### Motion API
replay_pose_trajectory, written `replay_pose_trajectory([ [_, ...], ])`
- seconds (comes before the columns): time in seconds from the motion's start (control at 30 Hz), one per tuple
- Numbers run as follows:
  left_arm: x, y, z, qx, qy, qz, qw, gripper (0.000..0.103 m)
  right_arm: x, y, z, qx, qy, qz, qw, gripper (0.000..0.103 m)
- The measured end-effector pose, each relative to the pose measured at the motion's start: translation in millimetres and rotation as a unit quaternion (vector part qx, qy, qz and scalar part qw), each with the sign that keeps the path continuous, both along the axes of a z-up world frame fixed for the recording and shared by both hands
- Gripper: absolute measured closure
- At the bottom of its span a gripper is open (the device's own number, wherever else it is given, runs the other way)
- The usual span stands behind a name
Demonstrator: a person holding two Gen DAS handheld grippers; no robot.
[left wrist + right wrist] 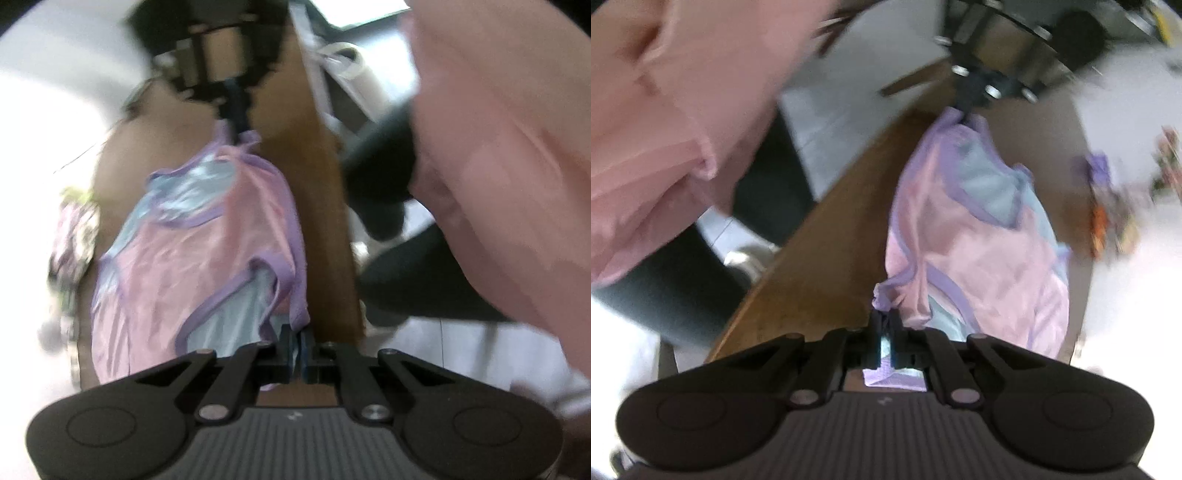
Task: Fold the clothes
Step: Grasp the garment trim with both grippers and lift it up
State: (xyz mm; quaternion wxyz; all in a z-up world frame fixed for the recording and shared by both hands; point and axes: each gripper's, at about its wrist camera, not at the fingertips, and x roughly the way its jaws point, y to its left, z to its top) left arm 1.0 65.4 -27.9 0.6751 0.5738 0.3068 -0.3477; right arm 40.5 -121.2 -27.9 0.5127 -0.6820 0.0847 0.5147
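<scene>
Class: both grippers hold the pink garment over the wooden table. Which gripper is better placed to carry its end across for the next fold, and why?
Neither clearly. The left gripper and right gripper are each shut on a purple-trimmed strap of the garment, stretched between them above the table. The grips look alike, so either could lead.

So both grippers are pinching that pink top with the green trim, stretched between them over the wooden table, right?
Nearly. The trim is purple, not green; both wrist views show it. The rest holds: the left gripper and the right gripper are each shut on the pink top, which stretches between them over the wooden table.
</scene>
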Motion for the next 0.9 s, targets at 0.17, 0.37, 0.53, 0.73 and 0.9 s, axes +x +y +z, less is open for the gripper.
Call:
replay_pose_trajectory([
  [0.17, 1, 14, 17, -0.085, 0.013, 0.057, 0.9946, 0.101, 17, -6, 26, 0.088, 0.094, -0.096, 0.987, 0.100],
  [0.37, -6, 11, 5, -0.092, 0.005, 0.073, 0.9931, 0.101, 15, -10, 32, 0.131, 0.124, -0.122, 0.976, 0.101],
  [0.53, -6, 3, -3, -0.084, 0.001, 0.056, 0.9949, 0.096, 14, -10, 28, 0.137, 0.127, -0.126, 0.974, 0.101],
  [0.73, -2, 1, -8, -0.084, 0.007, 0.054, 0.9950, 0.102, 13, -11, 26, 0.145, 0.131, -0.135, 0.971, 0.101],
  [0.9, -5, 1, -2, -0.087, 0.015, 0.061, 0.9943, 0.103, 13, -16, 31, 0.154, 0.140, -0.145, 0.967, 0.101],
])
